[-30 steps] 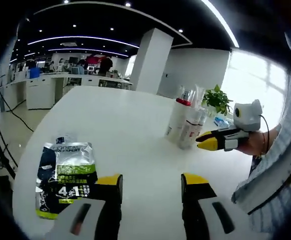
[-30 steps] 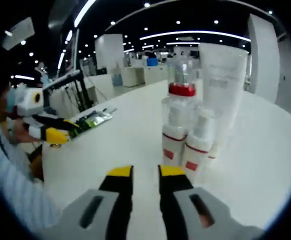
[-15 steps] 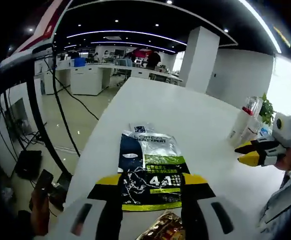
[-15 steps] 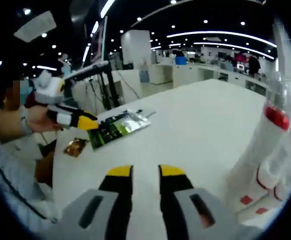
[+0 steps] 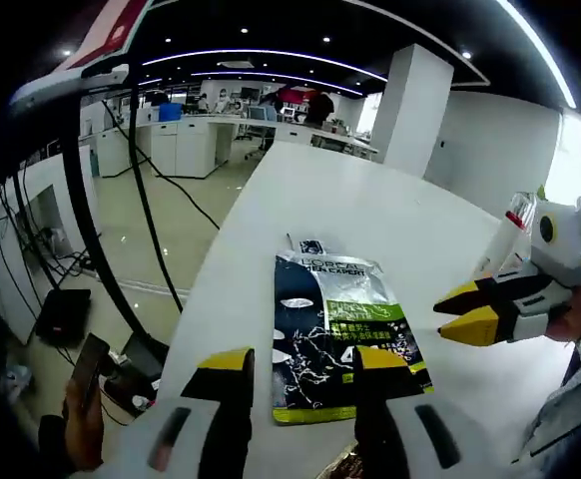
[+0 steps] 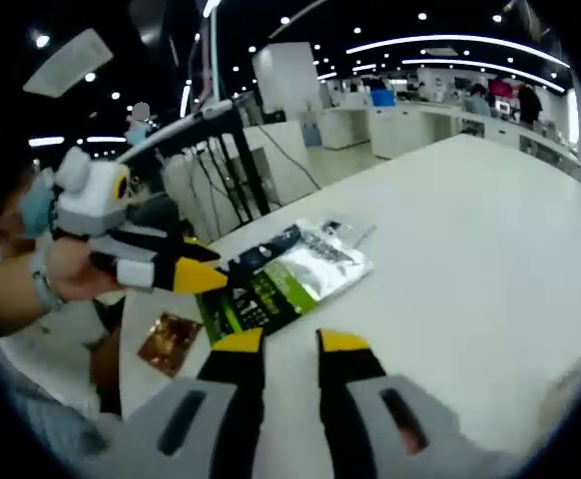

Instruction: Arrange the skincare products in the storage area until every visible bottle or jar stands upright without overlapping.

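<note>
Skincare bottles: one red-capped clear bottle (image 5: 511, 222) stands upright far along the tabletop (image 5: 370, 215), behind the right tool as the left gripper view sees it. A second ago the right gripper view faced the whole cluster of bottles and a tube close up; that view has swung off them toward the near edge.

Sachet: a dark and green skincare sachet (image 5: 342, 334) lies flat near the tabletop's near edge, well apart from the bottles. In the right gripper view the same sachet (image 6: 283, 274) lies just ahead of the right tool's jaws.

Gold packet: a small gold foil packet (image 6: 172, 341) lies flat near the tabletop's edge, just beside the sachet.

Left tool: the left tool (image 5: 292, 367) has its jaws wide and empty, with the near end of the sachet between them. A second ago the sachet sat off to one side; half a second ago it was already centred.

Right tool: the right tool (image 6: 290, 342) has its jaws narrow, almost closed, with nothing between them. In the left gripper view it (image 5: 467, 311) hangs just above the tabletop beside the sachet.

Meaning for the task: both tools have turned from the standing bottles to the flat sachet, so I judge the bottles settled and the sachet the next thing to handle.
</note>
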`<control>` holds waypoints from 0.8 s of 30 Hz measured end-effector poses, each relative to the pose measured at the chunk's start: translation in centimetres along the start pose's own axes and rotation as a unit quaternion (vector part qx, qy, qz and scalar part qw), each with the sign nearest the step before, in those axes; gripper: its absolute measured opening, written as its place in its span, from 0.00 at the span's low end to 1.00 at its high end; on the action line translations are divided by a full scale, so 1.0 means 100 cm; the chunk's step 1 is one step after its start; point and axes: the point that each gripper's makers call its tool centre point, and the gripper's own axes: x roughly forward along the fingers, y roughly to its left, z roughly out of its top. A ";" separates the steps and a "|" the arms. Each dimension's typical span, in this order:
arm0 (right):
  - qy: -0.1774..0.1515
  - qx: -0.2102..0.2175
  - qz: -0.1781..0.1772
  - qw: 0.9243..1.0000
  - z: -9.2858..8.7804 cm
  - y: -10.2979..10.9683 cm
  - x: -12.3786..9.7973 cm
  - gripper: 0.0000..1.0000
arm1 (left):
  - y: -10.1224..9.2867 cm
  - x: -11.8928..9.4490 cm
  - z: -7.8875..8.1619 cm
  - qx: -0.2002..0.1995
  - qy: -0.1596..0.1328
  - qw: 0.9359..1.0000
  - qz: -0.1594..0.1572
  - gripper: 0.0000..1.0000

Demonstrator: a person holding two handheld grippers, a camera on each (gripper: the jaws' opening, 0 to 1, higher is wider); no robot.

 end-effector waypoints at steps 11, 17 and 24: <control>0.032 0.032 0.000 0.999 -0.010 0.010 0.017 0.16 | 0.004 0.004 -0.005 -0.009 0.019 1.000 0.002 0.26; 0.035 0.026 0.001 0.999 -0.011 0.014 0.018 0.09 | -0.001 0.007 -0.005 -0.005 0.021 1.000 -0.002 0.22; 0.047 0.011 -0.016 0.999 -0.014 0.008 0.018 0.03 | -0.002 0.008 -0.010 0.008 0.046 0.999 0.011 0.02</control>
